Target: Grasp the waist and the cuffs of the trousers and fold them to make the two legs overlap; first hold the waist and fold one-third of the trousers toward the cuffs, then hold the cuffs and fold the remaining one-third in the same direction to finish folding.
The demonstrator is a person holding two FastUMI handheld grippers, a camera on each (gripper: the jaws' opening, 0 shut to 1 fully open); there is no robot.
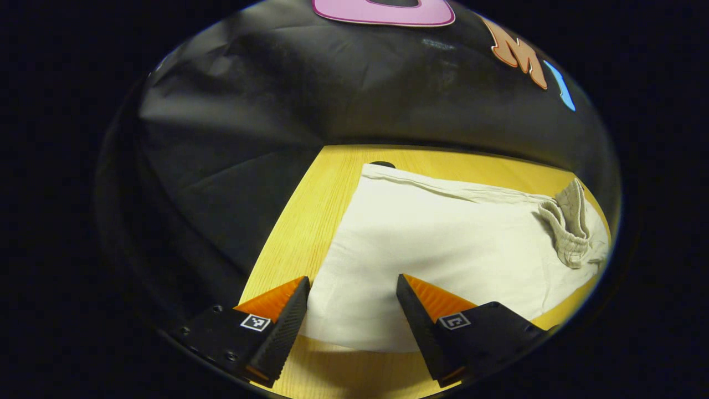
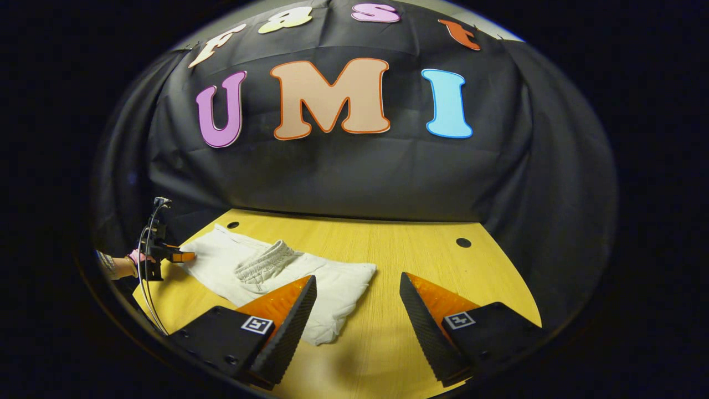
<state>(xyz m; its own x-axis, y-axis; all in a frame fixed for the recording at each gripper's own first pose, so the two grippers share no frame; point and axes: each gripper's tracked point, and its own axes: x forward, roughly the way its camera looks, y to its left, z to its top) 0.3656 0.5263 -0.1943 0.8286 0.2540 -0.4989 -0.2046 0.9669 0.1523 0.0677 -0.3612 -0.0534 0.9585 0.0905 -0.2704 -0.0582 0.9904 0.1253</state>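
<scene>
Cream trousers (image 1: 443, 244) lie partly folded on the yellow wooden table (image 1: 310, 221), their ribbed waistband (image 1: 570, 224) turned over onto the cloth at the right. My left gripper (image 1: 353, 285) stands open just above the near edge of the cloth, nothing pinched between its fingers. In the right gripper view the same trousers (image 2: 332, 282) sit at the left of the table (image 2: 421, 260), waistband (image 2: 263, 263) on top. My right gripper (image 2: 358, 285) is open above the trousers' right end, with bare wood under its right finger. The left gripper (image 2: 180, 256), held by a hand, is at the trousers' far left end.
Black cloth walls close off the table's back and sides. Small dark holes (image 2: 463, 242) mark the tabletop near the back edge, another (image 1: 382, 164) at the trousers' far corner. Bare wood stretches to the right of the trousers in the right gripper view.
</scene>
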